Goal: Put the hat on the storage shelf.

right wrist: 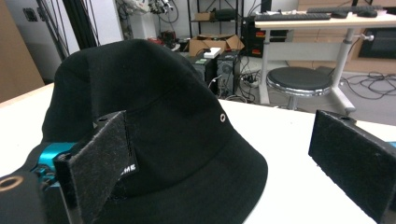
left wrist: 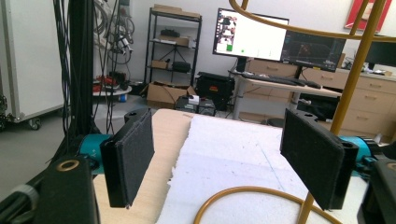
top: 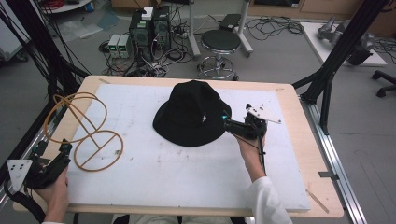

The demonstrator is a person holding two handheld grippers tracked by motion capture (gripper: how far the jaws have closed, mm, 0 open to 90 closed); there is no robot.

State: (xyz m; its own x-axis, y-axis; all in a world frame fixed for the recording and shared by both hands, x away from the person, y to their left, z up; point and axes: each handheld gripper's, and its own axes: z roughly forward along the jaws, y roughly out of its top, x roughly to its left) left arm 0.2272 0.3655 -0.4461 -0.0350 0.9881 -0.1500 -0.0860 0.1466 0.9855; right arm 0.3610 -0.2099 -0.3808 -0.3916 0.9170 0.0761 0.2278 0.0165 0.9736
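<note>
The hat (top: 193, 114) is black and sits in the middle of the white mat (top: 187, 168) on the table (top: 299, 140), top side up. It looks soft and light, so it may bend and flop when it is lifted. The flat floppy edge around the bottom looks like the best place to pinch it. The right gripper (top: 229, 123) is just beside that edge, on the hat's right side, with its jaws wide apart and nothing between them. The left gripper (top: 63, 150) is well apart from the hat, near the gold wire stand (top: 86, 128) at the left of the table. Its jaws are wide apart too. There are no bowls or boxes on the table.
</note>
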